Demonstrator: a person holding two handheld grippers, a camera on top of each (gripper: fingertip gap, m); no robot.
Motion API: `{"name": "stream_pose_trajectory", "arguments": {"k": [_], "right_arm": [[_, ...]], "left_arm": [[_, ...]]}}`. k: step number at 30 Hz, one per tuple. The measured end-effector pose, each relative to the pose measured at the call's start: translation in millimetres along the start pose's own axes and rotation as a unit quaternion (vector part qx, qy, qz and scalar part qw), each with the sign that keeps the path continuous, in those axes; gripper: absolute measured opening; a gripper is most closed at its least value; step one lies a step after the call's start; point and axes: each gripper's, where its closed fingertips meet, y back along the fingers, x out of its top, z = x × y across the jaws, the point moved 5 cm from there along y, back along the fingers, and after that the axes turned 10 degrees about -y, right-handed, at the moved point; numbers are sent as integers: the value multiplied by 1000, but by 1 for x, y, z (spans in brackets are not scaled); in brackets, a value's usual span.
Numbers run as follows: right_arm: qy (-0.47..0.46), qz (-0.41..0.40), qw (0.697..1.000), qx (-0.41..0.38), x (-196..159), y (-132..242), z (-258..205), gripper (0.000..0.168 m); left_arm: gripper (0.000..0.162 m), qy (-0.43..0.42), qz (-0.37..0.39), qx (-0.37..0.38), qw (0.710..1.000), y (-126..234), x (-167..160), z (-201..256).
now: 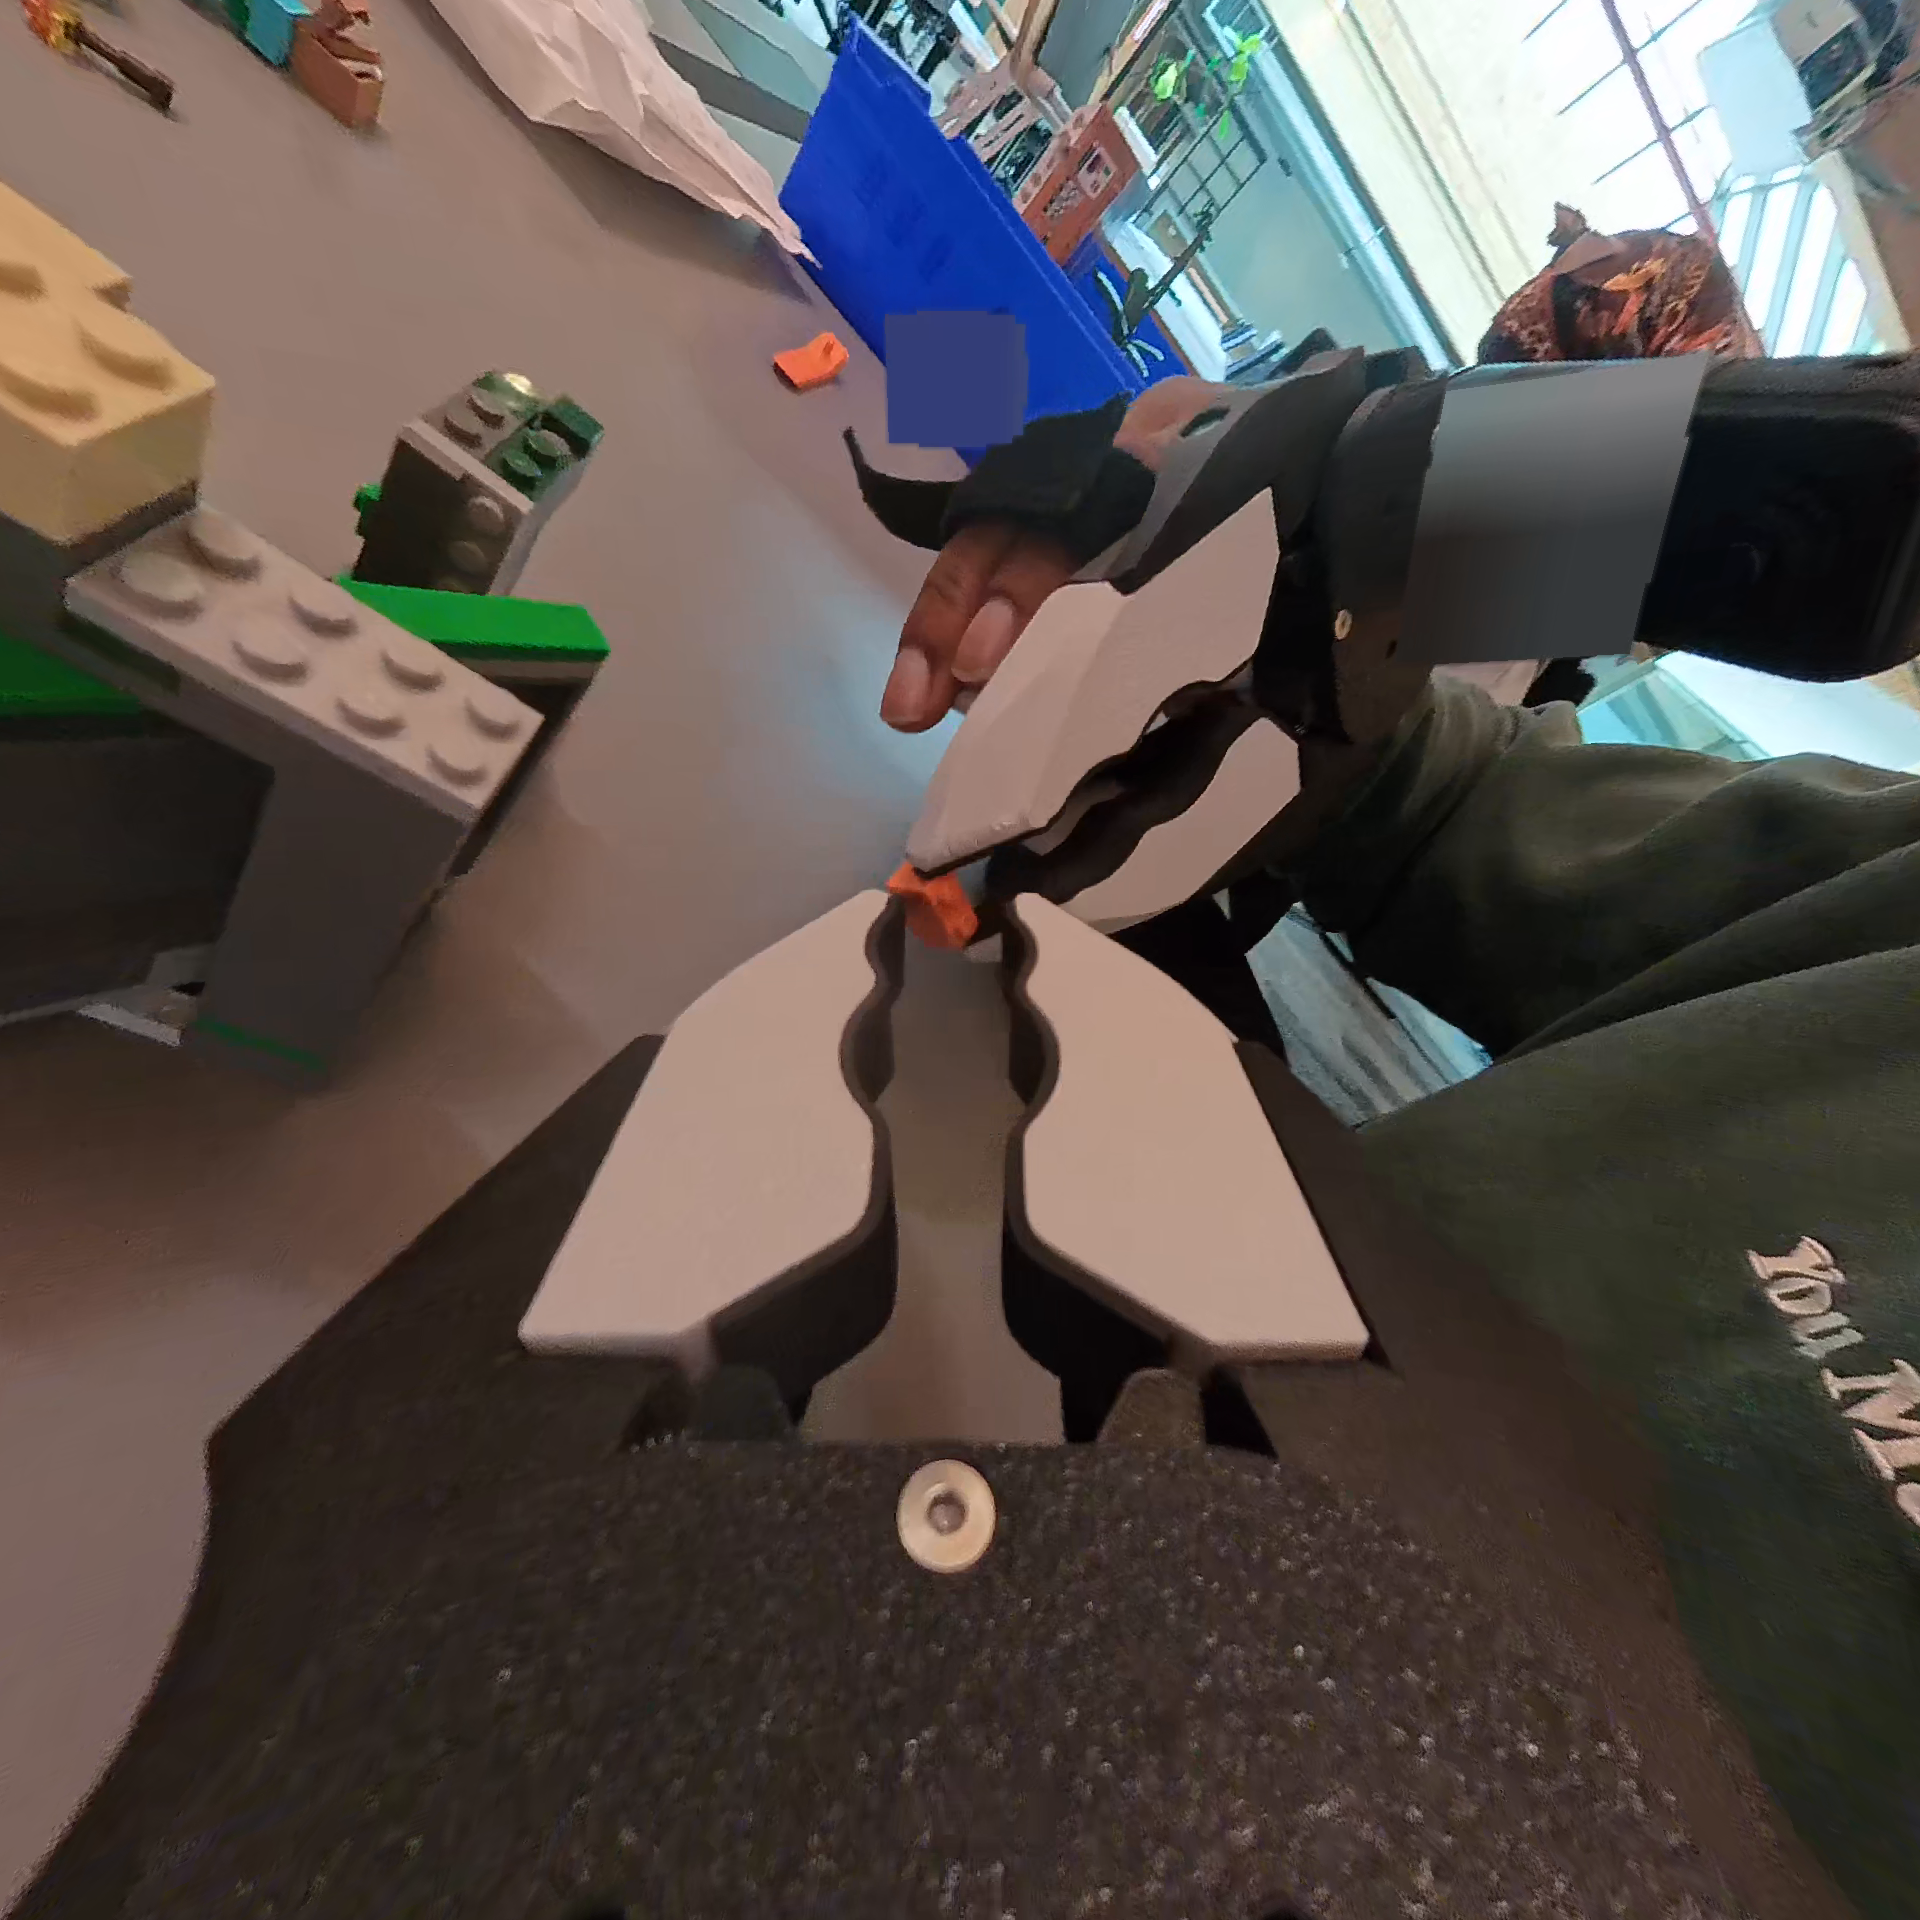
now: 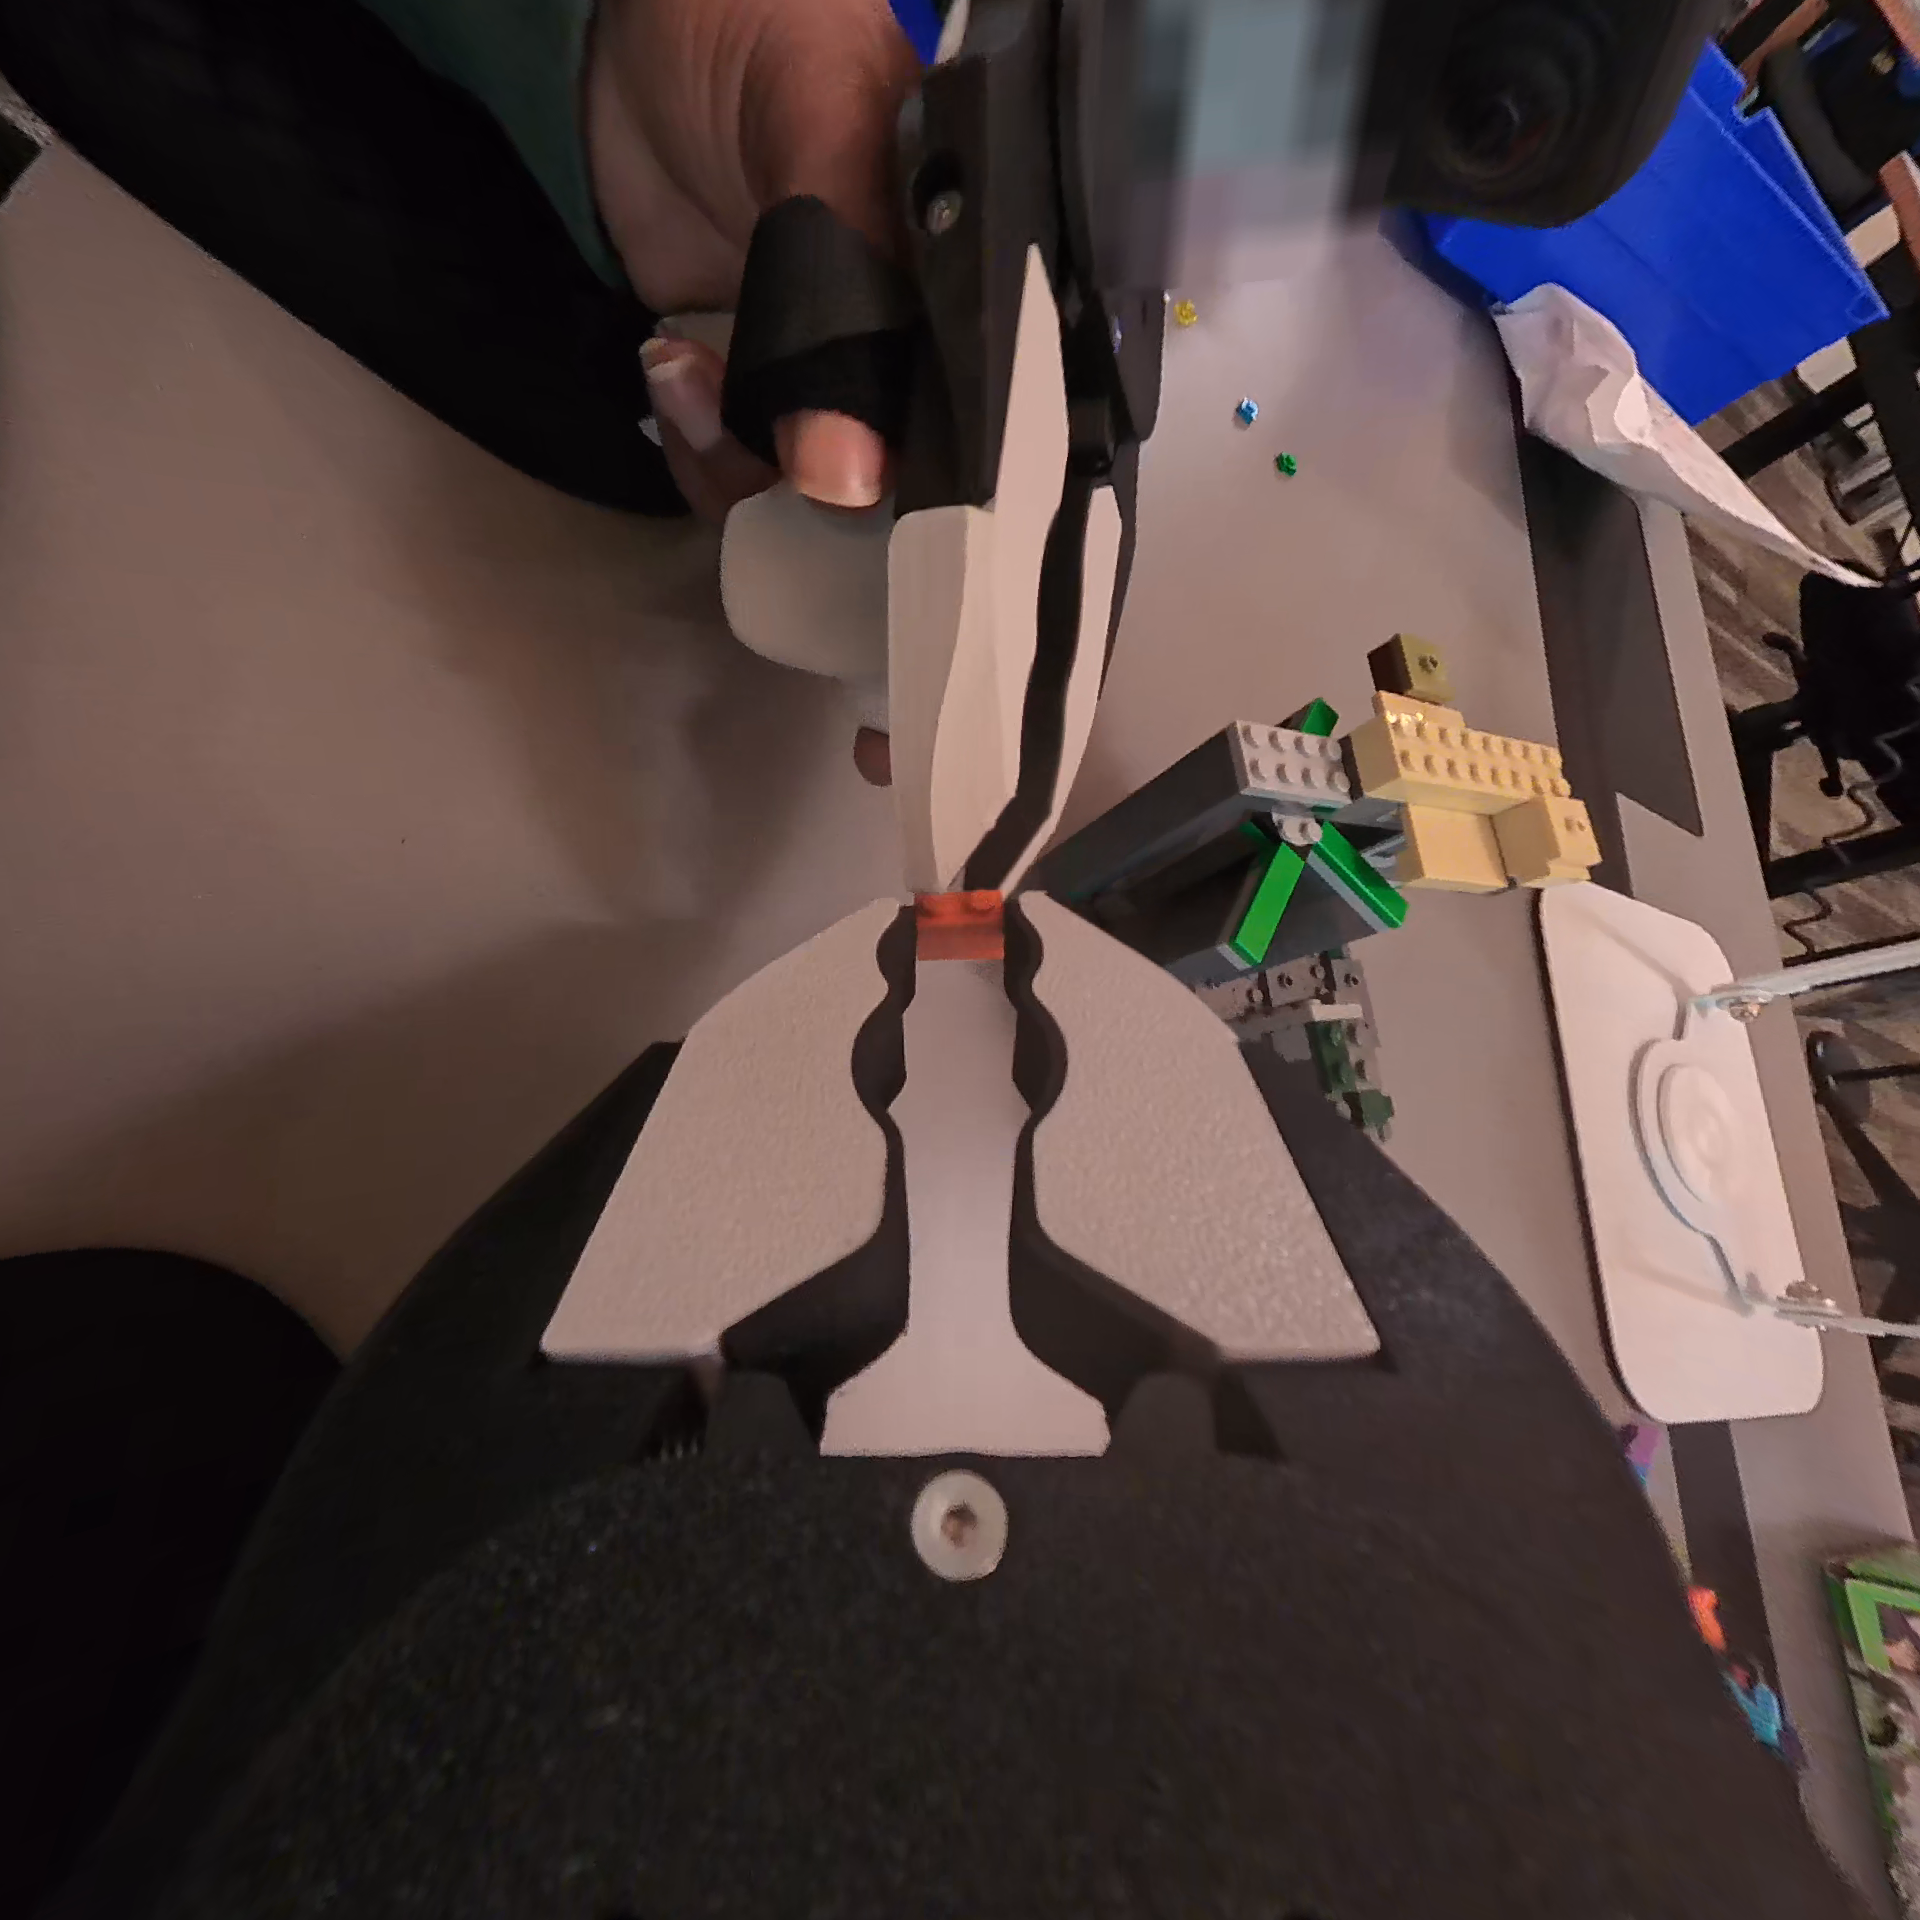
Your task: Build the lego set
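We're over a smooth, matte grey tabletop (image 1: 675,520), with bright windows (image 1: 1455,125) and cluttered shelving in the room behind. At the table's far edge there's a glossy blue plastic bin (image 1: 914,239) and, beside it, a crumpled white paper sheet (image 1: 644,94).

Here's the action: the small orange studded lego brick (image 2: 961,930) is up in the air, between the two tools. The right gripper (image 2: 961,914), with pale textured plates over wavy black pads, has its tips pinching the brick from both sides. The left gripper (image 1: 948,904) has its jaws narrowed around the same brick, but whether they actually press on it I can't tell.

Off to the side is the part-built lego model (image 2: 1351,831): grey studded blocks, shiny green plates and a tan blocky top. A second loose orange piece (image 1: 810,362) lies near the bin, and tiny yellow, blue and green bits (image 2: 1247,410) are scattered on the table. A white rounded pad (image 2: 1662,1143) lies flat by the model. A dark green fabric sleeve (image 1: 1662,1039) carries pale embroidered lettering.
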Motion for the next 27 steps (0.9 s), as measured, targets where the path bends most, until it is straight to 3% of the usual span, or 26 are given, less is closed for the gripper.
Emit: {"name": "stream_pose_trajectory", "arguments": {"k": [16,21,27], "right_arm": [[29,92,995,24,18,9,-9,16],[25,88,996,20,16,7,-8,16],[14,18,1000,-9,12,2,-1,17]], "left_arm": [[17,19,25,-85,996,7,3,10],[13,22,19,-78,997,7,3,9],[12,53,8,-42,998,4,4,-3]]}}
